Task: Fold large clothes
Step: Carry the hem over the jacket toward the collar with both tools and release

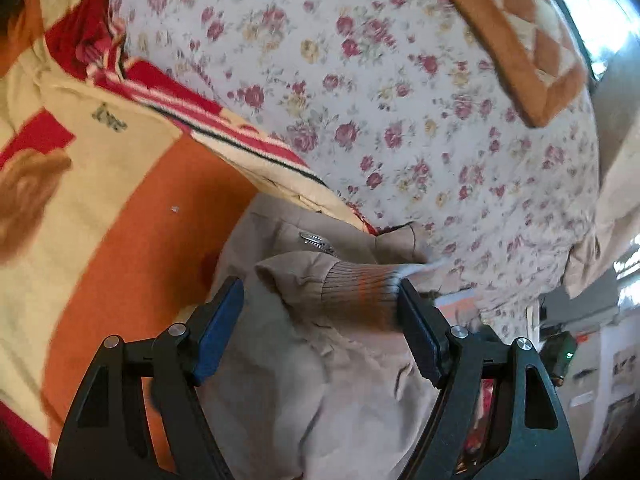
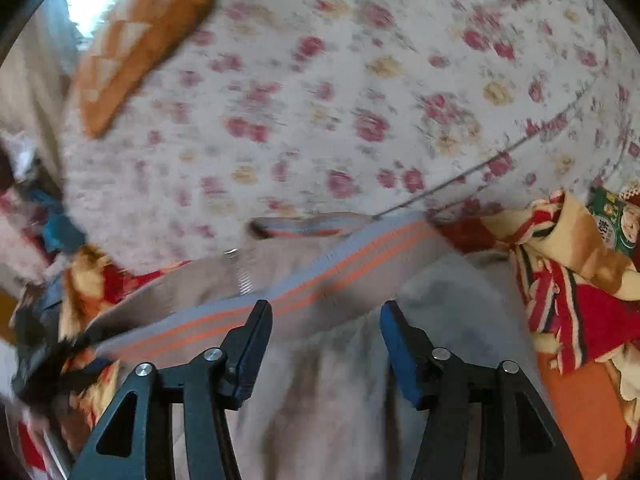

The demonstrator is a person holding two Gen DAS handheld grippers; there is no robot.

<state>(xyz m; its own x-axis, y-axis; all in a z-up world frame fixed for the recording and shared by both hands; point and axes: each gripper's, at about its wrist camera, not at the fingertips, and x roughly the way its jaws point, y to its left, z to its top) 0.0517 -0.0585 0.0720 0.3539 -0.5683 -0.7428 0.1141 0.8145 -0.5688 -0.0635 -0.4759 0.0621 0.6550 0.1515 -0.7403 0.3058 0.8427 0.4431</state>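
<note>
A beige jacket (image 1: pixel 320 380) with a zipper lies on the bed. Its ribbed sleeve cuff (image 1: pixel 360 292) with an orange stripe lies between the fingers of my left gripper (image 1: pixel 320 292), which is open around it. In the right wrist view the jacket (image 2: pixel 328 380) shows its grey ribbed hem (image 2: pixel 304 284) with orange stripes. My right gripper (image 2: pixel 326 312) is open just above the hem and holds nothing.
A floral sheet (image 1: pixel 400 100) covers the bed. An orange, cream and red blanket (image 1: pixel 100 200) lies beside the jacket and also shows in the right wrist view (image 2: pixel 580 300). An orange patterned pillow (image 1: pixel 512 32) lies farther off. Clutter sits past the bed edge (image 2: pixel 36 200).
</note>
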